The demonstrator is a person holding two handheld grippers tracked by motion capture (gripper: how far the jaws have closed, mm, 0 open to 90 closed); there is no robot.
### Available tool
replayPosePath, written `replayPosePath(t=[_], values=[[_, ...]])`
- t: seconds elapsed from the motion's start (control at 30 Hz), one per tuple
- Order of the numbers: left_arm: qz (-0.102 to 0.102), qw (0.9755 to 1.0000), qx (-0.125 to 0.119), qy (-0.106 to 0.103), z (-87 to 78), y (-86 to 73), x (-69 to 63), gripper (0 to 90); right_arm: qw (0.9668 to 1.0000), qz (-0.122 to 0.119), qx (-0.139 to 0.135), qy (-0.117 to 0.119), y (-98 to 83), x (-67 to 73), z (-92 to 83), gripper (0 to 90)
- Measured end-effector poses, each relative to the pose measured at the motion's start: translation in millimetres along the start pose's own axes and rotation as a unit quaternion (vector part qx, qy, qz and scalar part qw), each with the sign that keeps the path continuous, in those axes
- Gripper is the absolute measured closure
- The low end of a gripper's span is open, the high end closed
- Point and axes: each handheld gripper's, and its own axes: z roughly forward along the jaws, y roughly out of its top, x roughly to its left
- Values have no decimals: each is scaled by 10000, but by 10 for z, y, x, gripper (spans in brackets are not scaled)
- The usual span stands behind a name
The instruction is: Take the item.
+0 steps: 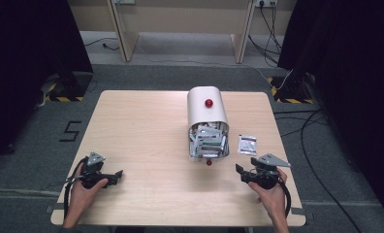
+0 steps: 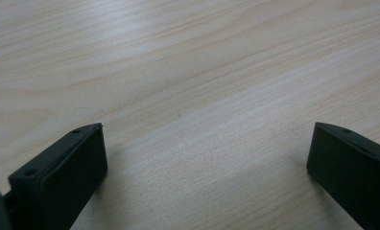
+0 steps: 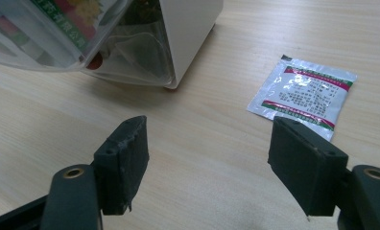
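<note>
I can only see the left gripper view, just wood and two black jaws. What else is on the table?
Observer: A white box lies on its side in the middle, open toward the person and stuffed with packets.
Operator: Is any packet out of it?
Observer: Yes, one silver packet lies flat on the table beside the box.
Operator: Is the other gripper grabbing it?
Observer: No. The right gripper has its jaws open and empty, close to that packet.
</note>
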Motion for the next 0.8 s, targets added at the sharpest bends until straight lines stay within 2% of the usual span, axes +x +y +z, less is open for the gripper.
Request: replayPosePath(t=[0.33, 0.47, 0.8], values=[[0, 10000, 0, 0, 0, 0, 0, 0, 10000, 40, 36, 42, -74, 100, 3, 251], [0, 10000, -1, 0, 0, 0, 0, 0, 9999, -49, 89, 62, -102, 143, 11, 229], [-1, 10000, -1, 0, 0, 0, 0, 0, 9998, -63, 188, 92, -191, 183, 13, 224]])
